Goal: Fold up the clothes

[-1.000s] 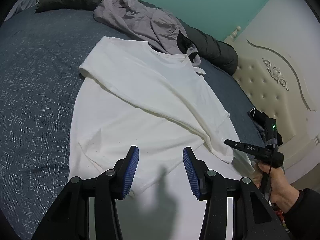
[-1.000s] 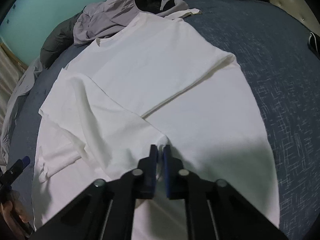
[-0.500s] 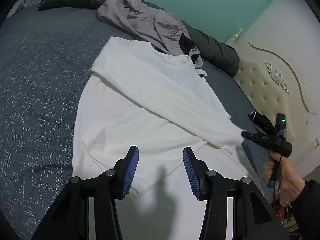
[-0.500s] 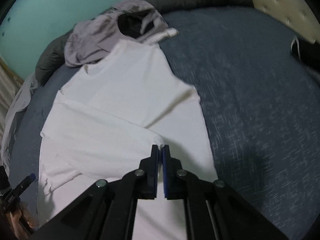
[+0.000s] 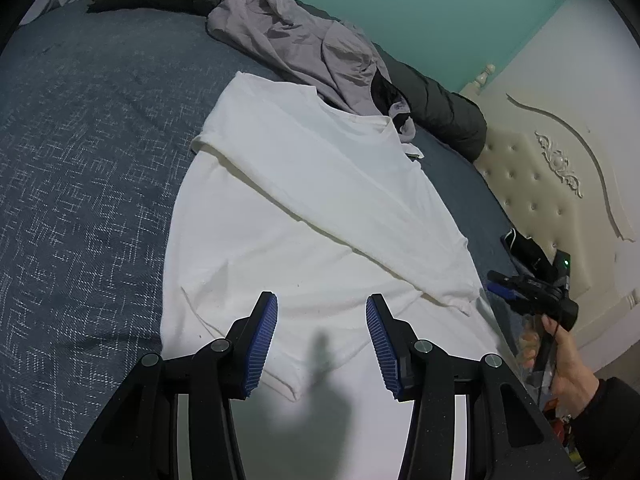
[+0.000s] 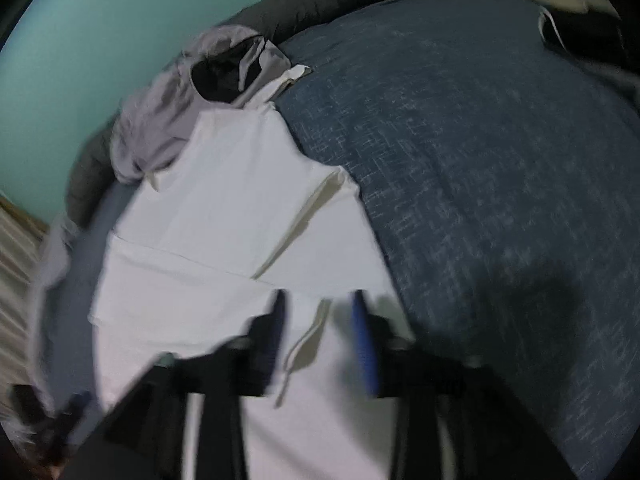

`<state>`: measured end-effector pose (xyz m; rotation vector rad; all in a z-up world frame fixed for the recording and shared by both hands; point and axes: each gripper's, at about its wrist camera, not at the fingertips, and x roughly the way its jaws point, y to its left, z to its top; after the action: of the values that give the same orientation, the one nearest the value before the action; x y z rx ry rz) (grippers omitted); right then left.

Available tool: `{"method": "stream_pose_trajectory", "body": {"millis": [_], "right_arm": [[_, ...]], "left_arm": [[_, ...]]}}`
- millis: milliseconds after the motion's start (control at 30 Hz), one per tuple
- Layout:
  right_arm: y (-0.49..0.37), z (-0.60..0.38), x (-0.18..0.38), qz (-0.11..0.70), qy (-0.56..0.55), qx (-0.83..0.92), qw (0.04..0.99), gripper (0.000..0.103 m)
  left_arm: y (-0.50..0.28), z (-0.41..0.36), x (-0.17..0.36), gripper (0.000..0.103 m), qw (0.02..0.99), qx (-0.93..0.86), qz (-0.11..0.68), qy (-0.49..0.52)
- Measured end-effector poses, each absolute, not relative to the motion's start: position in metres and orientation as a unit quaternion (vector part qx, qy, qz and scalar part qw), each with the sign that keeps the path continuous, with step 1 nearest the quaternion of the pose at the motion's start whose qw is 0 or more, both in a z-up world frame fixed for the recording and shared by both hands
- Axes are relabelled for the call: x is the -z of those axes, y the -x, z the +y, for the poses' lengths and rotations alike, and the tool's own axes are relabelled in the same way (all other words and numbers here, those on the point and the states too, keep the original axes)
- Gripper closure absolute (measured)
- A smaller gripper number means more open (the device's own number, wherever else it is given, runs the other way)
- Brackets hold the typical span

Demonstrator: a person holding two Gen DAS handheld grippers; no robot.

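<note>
A white T-shirt (image 5: 304, 216) lies flat on the blue bedspread (image 5: 88, 168), with one side folded diagonally across its chest. My left gripper (image 5: 322, 322) hovers open over the shirt's lower part, nothing between its blue pads (image 5: 262, 344). At the shirt's right edge a hand holds my right gripper (image 5: 496, 282), just off the folded sleeve's tip. In the blurred right wrist view the right gripper (image 6: 320, 320) has its jaws opening. The sleeve hem (image 6: 308, 340) of the white shirt (image 6: 224, 200) lies loose below them, free of the pads. The left gripper (image 6: 52, 412) shows at the bottom left.
A crumpled grey garment (image 5: 296, 44) and a dark padded jacket (image 5: 440, 116) lie beyond the shirt's collar, along the teal wall. The cream tufted headboard (image 5: 540, 184) stands at the right, with a black object (image 5: 528, 252) on the bed beside it.
The right gripper carried the folded sleeve rightward across the shirt, then parted its jaws and let the fabric drop. The left gripper has stayed open in place.
</note>
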<state>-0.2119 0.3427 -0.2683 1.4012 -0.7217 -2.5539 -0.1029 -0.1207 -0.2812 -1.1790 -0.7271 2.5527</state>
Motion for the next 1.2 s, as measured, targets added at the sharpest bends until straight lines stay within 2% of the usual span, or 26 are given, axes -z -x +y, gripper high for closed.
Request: {"method": "stream_pose_trajectory", "body": {"millis": [133,400,467,533,633,967,1000,1033,1067,1100,1200], "right_arm": [[0.203,0.322,0.275,-0.213,-0.494,0.836,0.108,0.059],[0.211,0.295,0.299,-0.181,-0.529,0.820,0.124,0.059],[0.210,0.291,0.297,-0.170,-0.533,0.819,0.126,0.071],[0.210,0.285,0.294,-0.153,-0.538,0.818,0.132,0.087],[0.208,0.281,0.286,-0.142,-0.543,0.815,0.143,0.099],[0.200,0.289,0.267,-0.170,-0.561,0.793,0.168,0.102],[0.200,0.289,0.271,-0.174,-0.561,0.792,0.167,0.100],[0.200,0.288,0.276,-0.173,-0.564,0.791,0.159,0.088],[0.202,0.286,0.281,-0.173,-0.567,0.791,0.151,0.077],[0.204,0.284,0.286,-0.176,-0.570,0.790,0.145,0.056],[0.205,0.281,0.295,-0.176,-0.572,0.790,0.136,0.054]], "left_arm": [[0.102,-0.121,0.281,0.053,0.118,-0.872,-0.250,0.404],[0.101,-0.124,0.280,0.053,0.117,-0.872,-0.252,0.402],[0.101,-0.125,0.280,0.053,0.116,-0.872,-0.254,0.402],[0.101,-0.126,0.280,0.053,0.116,-0.872,-0.255,0.401],[0.101,-0.126,0.278,0.053,0.118,-0.873,-0.255,0.399],[0.100,-0.129,0.276,0.052,0.116,-0.873,-0.258,0.397],[0.099,-0.128,0.276,0.052,0.117,-0.873,-0.258,0.397],[0.099,-0.128,0.276,0.052,0.117,-0.873,-0.257,0.397],[0.100,-0.128,0.276,0.052,0.117,-0.873,-0.258,0.397],[0.100,-0.128,0.276,0.052,0.117,-0.873,-0.258,0.398],[0.100,-0.129,0.276,0.052,0.117,-0.873,-0.258,0.398]]}}
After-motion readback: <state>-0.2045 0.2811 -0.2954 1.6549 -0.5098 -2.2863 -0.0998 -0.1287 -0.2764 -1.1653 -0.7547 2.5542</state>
